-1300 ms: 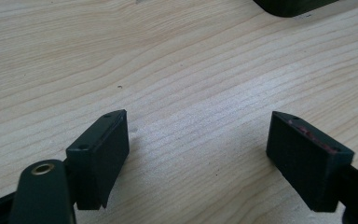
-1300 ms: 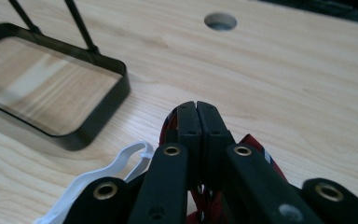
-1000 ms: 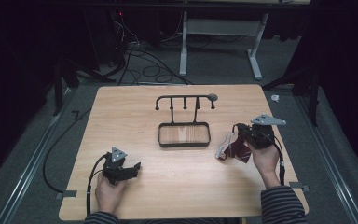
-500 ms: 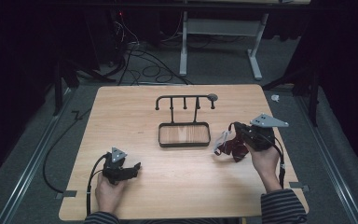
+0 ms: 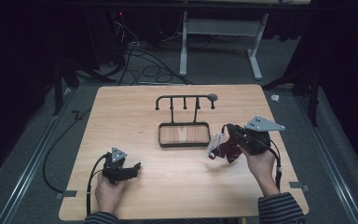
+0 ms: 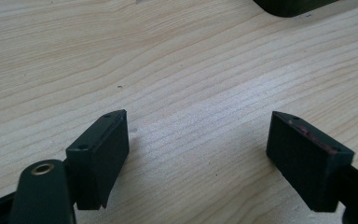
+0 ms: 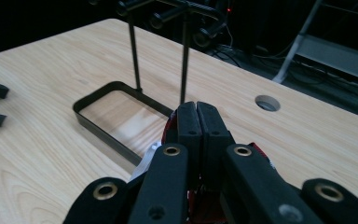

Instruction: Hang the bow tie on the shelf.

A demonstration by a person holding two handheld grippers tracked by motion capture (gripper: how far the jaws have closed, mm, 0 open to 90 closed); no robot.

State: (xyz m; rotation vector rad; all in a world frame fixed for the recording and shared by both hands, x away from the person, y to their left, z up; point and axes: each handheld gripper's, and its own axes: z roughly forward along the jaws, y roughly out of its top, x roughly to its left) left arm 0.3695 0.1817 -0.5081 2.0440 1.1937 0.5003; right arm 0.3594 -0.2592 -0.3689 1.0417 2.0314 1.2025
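Red-and-white packet (image 5: 221, 148), thin and crinkled by the look of it, hangs pinched in the right gripper (image 5: 227, 142) just right of the black stand's tray (image 5: 160, 135), a little above the wooden table (image 5: 177, 186). In the right gripper view the two black jaws are pressed flat together, with red and a strip of white (image 7: 145, 161) showing beneath them; what exactly the item is I cannot tell.

It looks light and limp, more like foil or soft plastic than anything stiff, so it should weigh nothing on the hand but may flop, twist or slide if gripped only by a corner. A hold across a flat edge, as now, seems the safest; squeezing is unlikely to hurt it.

The left gripper (image 5: 123, 169) rests near the near-left part of the table, its jaws spread wide over bare wood in the left gripper view, holding nothing.

The hook rack (image 5: 185, 99) rises from the far side of the tray on two thin posts, with short pegs hanging from its crossbar and a round knob at its right end. Those pegs and posts are the things to catch on. Open table lies on every side of the tray, with wide room near and to the left; the right edge of the table is close to the right hand (image 5: 260, 164).
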